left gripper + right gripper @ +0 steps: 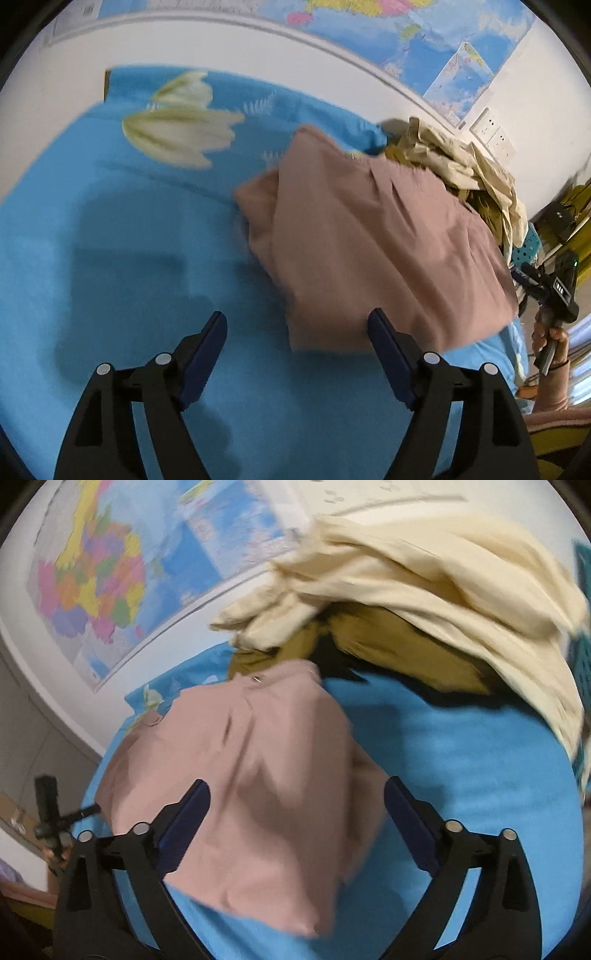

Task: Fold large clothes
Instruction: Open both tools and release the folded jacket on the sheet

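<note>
Lying folded on the blue bedsheet, one dusty-pink garment occupies the middle of both views, its layers stacked into a rough rectangle with one small metal snap visible near its far edge. Two further garments form a heap just beyond it, against the wall: one cream garment draped over one olive-brown garment; whether the pink piece touches the olive one is hard to judge through the motion blur. Two grippers appear. The left gripper hovers over bare sheet with its two blue-padded fingers spread wide and nothing between them, the pink garment's near corner lying just beside its right finger. The right gripper is likewise spread, its two fingers straddling the near part of the pink garment without pinching it. Two white flower prints mark the sheet's far side. One colored wall map hangs above the bed, and two white wall sockets sit beside it.
</note>
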`<state>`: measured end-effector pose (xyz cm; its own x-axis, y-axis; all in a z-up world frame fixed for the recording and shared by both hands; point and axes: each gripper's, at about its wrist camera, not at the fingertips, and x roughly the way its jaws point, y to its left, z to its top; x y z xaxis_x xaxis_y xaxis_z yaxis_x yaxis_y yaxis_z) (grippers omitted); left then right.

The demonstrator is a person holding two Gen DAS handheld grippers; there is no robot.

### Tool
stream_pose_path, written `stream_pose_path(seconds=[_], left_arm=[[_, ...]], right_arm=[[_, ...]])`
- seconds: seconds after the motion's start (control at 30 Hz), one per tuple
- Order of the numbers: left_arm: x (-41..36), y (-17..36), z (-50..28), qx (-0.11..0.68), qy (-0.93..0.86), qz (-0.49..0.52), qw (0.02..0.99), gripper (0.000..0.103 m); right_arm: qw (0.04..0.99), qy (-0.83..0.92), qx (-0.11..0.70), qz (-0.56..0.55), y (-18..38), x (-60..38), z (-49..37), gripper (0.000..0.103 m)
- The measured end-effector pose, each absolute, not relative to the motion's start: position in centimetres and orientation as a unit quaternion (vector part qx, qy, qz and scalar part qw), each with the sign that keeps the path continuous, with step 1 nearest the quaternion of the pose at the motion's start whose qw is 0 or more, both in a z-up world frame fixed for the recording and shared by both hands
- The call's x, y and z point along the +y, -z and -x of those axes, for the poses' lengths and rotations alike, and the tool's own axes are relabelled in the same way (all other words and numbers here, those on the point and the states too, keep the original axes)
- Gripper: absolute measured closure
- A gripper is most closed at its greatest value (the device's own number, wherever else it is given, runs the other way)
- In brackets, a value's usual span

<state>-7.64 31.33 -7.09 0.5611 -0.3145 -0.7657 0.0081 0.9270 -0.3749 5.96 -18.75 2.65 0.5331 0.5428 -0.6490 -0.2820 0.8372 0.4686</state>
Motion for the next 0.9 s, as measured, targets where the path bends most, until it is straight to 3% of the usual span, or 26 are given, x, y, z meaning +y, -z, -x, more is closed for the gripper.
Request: stream_pose_path(seconds=[0.33,0.67,0.9], left_arm=[[28.0,8.1,8.6,0.467,0.145,0.198,0.849,0.026],[23.8,7.5,7.5,0.487,0.056,0.073,0.869,0.026],[22.9,7.7,7.5,0.483,0.058,0.056,0.872,0.026]], right_arm=[[0.816,-0.249,0.464,-0.238,1.3,-22.7,-2.7,0.006],[0.826,-0.265,0.448,-0.217,0.9,-20.8,-1.9,0.006],[0.841,-0.251,0.444,-0.181,0.3,-19.5,-2.0,0.006]])
